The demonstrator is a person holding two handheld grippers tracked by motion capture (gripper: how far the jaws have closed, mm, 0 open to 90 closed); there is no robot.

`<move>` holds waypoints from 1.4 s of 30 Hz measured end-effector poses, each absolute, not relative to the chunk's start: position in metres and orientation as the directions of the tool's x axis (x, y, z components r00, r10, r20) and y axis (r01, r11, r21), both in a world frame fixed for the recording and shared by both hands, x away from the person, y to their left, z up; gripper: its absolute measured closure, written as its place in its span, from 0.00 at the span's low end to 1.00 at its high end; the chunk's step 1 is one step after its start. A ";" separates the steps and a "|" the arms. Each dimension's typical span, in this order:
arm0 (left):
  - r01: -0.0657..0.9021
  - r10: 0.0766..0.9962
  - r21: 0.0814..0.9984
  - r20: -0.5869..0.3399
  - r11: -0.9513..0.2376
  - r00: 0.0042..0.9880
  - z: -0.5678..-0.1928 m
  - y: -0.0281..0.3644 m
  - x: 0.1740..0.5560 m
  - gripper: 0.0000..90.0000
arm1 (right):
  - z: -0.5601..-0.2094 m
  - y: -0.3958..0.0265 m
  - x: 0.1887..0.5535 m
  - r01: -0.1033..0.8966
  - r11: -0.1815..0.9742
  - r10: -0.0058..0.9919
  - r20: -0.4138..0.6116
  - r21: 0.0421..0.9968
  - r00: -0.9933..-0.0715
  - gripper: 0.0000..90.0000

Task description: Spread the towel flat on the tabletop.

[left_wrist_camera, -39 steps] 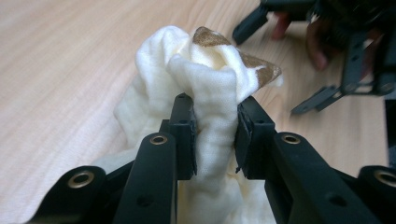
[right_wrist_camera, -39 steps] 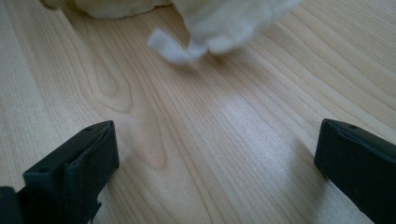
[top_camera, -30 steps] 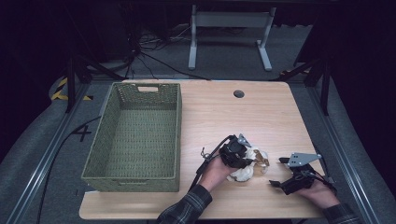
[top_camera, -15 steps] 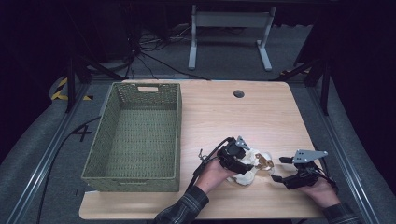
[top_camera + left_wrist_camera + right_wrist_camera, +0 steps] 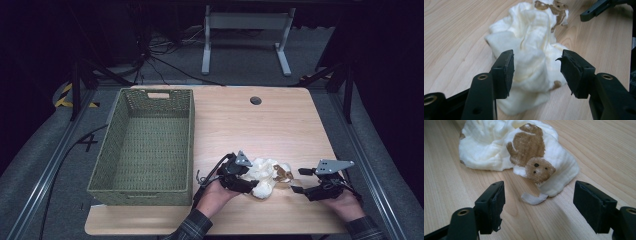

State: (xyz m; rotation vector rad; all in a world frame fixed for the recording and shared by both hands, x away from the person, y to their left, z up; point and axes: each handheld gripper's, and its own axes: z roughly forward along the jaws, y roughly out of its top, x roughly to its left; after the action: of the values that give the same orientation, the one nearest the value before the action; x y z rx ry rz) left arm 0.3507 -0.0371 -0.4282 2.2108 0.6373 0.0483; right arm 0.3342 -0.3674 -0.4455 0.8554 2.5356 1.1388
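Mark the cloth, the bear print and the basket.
cloth [image 5: 531, 62], left gripper view, bunched middle fold.
bear print [image 5: 540, 170], right gripper view, its face.
basket [image 5: 190, 145], high view, right rim.

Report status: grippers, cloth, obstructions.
Left gripper open, jaws astride cream cloth. Right gripper open, short of its bear-print corner. Basket off left, nothing blocking.

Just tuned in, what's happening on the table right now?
A person holds a gripper in each hand over a crumpled white cloth near the table's front edge. The left gripper is open with its jaws around one end of the cloth; the right gripper is open, just short of the bear-print corner. The green basket is empty.
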 end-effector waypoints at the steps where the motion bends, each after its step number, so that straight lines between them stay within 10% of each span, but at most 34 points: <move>1: 0.425 0.462 0.726 -0.166 -0.540 0.871 -0.430 -0.034 0.348 0.50 | -0.445 -0.368 0.334 0.412 0.527 0.594 0.025 0.743 -0.804 0.31; 23: 0.454 0.541 0.654 -0.081 -0.605 0.837 -0.455 -0.029 0.335 0.51 | -0.445 -0.357 0.345 0.418 0.569 0.584 0.010 0.708 -0.812 0.64; 31: 0.473 0.534 0.631 -0.109 -0.614 0.839 -0.454 -0.031 0.340 0.93 | -0.441 -0.364 0.351 0.433 0.539 0.582 0.052 0.722 -0.812 0.95; 42: 0.482 0.556 0.701 -0.146 -0.526 0.818 -0.433 -0.017 0.336 0.96 | -0.427 -0.389 0.350 0.445 0.490 0.637 0.040 0.750 -0.770 0.96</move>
State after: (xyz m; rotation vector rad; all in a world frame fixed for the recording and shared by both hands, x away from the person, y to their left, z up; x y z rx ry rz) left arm 0.3361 -0.0172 -0.4330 2.2212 0.7585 0.1222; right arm 0.3498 -0.3886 -0.4268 0.9237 2.4933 1.1489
